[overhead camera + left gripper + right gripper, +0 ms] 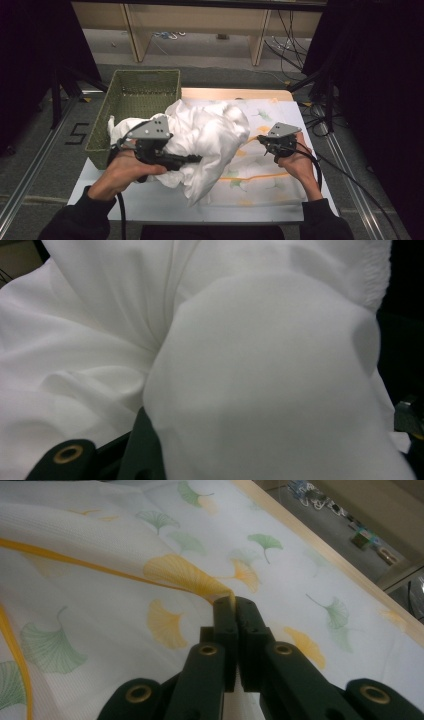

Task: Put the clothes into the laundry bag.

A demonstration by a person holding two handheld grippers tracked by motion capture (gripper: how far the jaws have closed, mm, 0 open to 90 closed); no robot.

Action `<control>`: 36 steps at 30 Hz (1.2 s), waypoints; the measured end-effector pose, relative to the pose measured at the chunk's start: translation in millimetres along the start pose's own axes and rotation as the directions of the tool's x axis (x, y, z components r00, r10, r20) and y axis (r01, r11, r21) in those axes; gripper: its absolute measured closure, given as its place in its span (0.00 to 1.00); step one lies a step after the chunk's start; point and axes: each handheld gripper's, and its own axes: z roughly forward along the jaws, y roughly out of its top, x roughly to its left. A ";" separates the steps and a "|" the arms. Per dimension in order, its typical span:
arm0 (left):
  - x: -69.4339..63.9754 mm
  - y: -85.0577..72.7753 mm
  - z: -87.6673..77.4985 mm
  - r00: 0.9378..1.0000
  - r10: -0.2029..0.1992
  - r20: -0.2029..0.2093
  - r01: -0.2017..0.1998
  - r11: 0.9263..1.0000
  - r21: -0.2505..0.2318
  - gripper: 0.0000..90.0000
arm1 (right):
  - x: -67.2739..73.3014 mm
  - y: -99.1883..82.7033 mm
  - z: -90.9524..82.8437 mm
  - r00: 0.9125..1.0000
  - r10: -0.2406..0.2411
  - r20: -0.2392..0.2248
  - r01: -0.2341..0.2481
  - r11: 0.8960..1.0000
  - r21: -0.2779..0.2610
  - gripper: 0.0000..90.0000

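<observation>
In right gripper view, fingers [235,605] pinch leaf-print cloth [125,580]; high view: green basket [135,95].

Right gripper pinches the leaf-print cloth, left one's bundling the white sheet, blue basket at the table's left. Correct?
Not quite: the basket is green, not blue, as the high view shows. The right gripper does pinch the leaf-print cloth, and the left gripper is at the white sheet.

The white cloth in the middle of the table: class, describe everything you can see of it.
The white cloth is plain, soft-looking fabric, bunched in a crumpled heap with deep folds. It lies on the leaf-printed sheet, its left part over the green basket's edge. The left gripper pokes into it; a loose flap hangs toward the table's near edge.
</observation>
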 end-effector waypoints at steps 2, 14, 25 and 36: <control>-5.6 -2.9 6.8 1.000 0.028 0.008 -0.028 0.999 0.026 0.68 | -1.0 1.5 -2.0 1.000 0.006 0.004 -0.006 1.000 -0.007 1.00; -34.7 -13.8 71.6 0.987 0.146 0.062 -0.156 0.962 0.225 0.67 | 1.7 11.5 -15.5 1.000 0.011 0.016 -0.010 0.999 -0.052 1.00; -23.5 -39.6 153.7 0.976 0.219 0.016 -0.197 0.845 0.498 0.62 | 11.2 16.9 -14.4 0.999 -0.031 0.011 0.031 0.999 -0.043 1.00; 4.1 -37.4 187.4 0.948 0.248 -0.201 -0.120 0.861 0.494 0.59 | 22.3 25.0 -19.3 0.997 -0.072 -0.002 0.072 0.996 -0.046 1.00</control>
